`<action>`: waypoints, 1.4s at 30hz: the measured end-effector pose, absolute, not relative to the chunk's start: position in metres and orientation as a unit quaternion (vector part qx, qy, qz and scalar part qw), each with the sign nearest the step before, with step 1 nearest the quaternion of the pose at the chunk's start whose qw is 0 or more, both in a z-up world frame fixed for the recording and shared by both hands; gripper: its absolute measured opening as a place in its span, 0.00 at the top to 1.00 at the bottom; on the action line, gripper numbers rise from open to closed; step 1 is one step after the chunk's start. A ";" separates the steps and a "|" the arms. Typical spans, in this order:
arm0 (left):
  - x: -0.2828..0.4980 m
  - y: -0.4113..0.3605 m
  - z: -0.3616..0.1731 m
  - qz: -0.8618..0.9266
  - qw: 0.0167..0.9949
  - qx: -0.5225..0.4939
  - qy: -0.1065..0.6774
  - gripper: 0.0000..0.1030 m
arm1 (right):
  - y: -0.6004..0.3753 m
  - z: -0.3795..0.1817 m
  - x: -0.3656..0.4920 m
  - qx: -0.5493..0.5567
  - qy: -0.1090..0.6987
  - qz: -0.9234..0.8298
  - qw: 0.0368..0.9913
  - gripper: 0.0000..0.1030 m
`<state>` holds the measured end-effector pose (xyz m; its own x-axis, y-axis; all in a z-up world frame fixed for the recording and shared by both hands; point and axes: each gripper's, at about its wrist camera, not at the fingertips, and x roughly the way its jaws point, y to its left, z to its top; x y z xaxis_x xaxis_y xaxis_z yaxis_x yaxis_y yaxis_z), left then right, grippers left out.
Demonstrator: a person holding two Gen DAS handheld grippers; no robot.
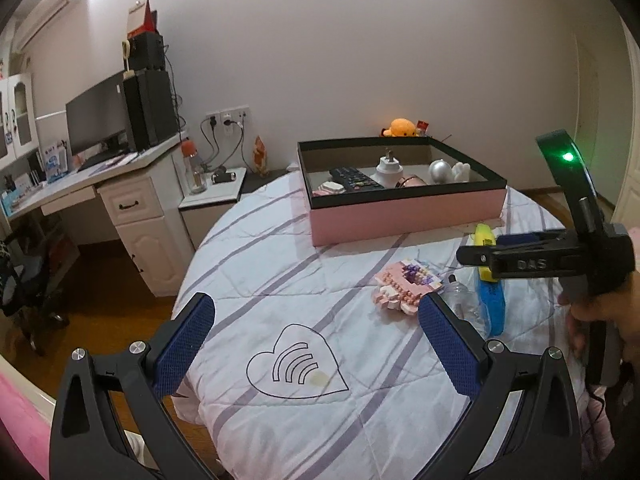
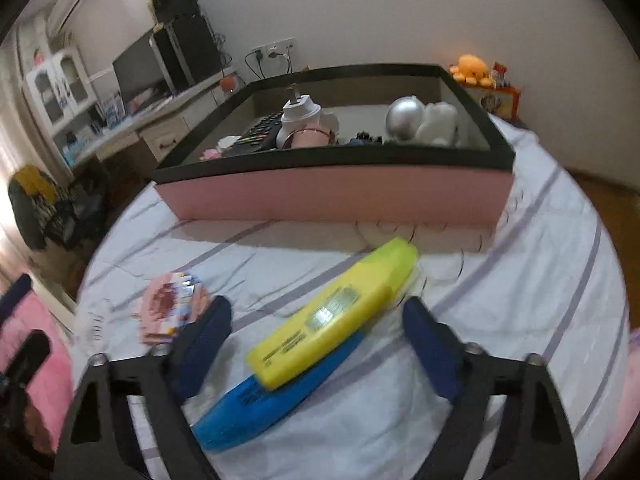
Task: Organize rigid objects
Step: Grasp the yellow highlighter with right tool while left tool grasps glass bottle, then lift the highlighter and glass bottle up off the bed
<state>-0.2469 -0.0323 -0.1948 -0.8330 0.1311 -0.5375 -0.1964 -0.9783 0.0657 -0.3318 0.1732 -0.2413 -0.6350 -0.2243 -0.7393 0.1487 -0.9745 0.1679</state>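
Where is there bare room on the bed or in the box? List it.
On the bed: the quilt around the heart print, left of the pink brick toy. In the box: the floor between the white jar and silver ball. Crowded: the box's left end, and near the yellow and blue markers.

The blue marker [image 2: 280, 396] lies partly hidden under the yellow one [image 2: 336, 316] — the pink block toy [image 2: 172, 308], near left, is blurred.
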 end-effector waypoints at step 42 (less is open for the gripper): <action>-0.278 0.041 -0.237 0.889 0.205 -0.408 0.041 0.52 | 0.244 -0.244 -0.280 0.417 -0.089 -0.894 0.136 0.74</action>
<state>-0.2775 0.0411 -0.2371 -0.5828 0.3318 -0.7418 -0.3984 -0.9123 -0.0950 -0.2801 0.2443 -0.2442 -0.6159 -0.3174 -0.7210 0.1698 -0.9472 0.2719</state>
